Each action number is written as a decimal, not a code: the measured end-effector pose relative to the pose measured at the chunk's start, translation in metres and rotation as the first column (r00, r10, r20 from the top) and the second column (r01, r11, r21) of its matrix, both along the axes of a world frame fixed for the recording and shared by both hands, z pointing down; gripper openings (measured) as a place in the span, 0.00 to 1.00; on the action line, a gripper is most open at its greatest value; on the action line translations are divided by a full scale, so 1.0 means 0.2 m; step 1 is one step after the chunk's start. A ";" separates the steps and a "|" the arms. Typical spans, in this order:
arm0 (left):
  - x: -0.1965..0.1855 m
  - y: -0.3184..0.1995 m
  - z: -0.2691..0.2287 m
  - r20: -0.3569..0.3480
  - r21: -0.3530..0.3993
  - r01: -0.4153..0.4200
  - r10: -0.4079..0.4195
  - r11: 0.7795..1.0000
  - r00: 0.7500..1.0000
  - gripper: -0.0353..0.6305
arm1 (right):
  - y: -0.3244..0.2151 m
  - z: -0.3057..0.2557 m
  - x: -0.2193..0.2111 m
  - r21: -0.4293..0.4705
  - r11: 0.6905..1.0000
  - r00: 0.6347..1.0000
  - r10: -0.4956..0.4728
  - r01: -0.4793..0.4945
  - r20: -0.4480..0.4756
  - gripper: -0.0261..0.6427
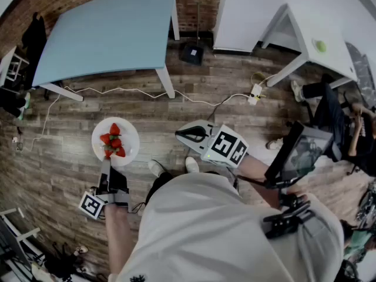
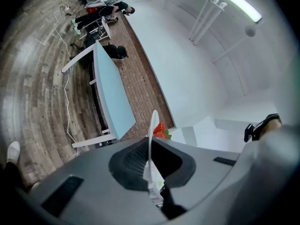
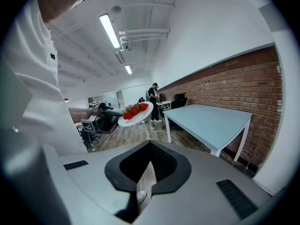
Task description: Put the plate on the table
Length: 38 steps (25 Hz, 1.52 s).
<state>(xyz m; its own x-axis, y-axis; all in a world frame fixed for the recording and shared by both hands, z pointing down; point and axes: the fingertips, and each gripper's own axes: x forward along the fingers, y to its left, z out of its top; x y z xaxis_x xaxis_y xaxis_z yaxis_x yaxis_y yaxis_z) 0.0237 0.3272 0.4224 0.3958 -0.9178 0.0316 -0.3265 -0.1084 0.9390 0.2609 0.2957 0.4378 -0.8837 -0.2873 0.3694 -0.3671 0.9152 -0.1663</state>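
A round, glossy white plate (image 1: 131,138) carrying knobbly red strawberries (image 1: 113,141) hangs over the wood-plank floor (image 1: 64,175). It is well apart from the smooth pale-blue table (image 1: 111,31) at its 12 o'clock. The left gripper (image 1: 107,159), held level, reaches in from 6 o'clock, its jaws clamped on the plate's thin rim. At the plate's 3 o'clock the right gripper (image 1: 183,136) tilts slightly downward, its jaws all but together on nothing.
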 end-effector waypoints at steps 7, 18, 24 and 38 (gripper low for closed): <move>-0.07 0.04 0.03 -0.011 -0.003 0.026 -0.026 1.000 1.000 0.07 | -0.01 0.01 -0.11 0.031 0.999 1.000 -0.013 0.014 -0.023 0.05; -0.49 -0.24 0.09 -0.014 0.019 -0.015 0.015 1.000 1.000 0.07 | -0.24 -0.03 -0.64 0.090 0.996 0.997 -0.005 0.012 -0.074 0.15; -0.83 -0.40 0.09 0.041 0.014 -0.073 0.072 0.997 0.997 0.07 | -0.41 -0.07 -1.07 0.121 0.993 0.996 0.008 0.003 -0.090 0.15; -1.16 -0.83 0.14 0.016 0.008 -0.145 0.145 0.989 0.989 0.07 | -0.85 -0.08 -1.49 0.107 0.992 0.996 0.070 -0.064 -0.056 0.15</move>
<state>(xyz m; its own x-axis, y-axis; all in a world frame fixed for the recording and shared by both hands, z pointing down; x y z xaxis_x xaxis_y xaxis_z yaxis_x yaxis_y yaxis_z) -0.2090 0.1611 0.4507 0.5242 -0.8511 0.0307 -0.3211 -0.1641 0.9327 -0.0373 0.1253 0.4210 -0.8383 -0.3852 0.3858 -0.4345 0.8995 -0.0462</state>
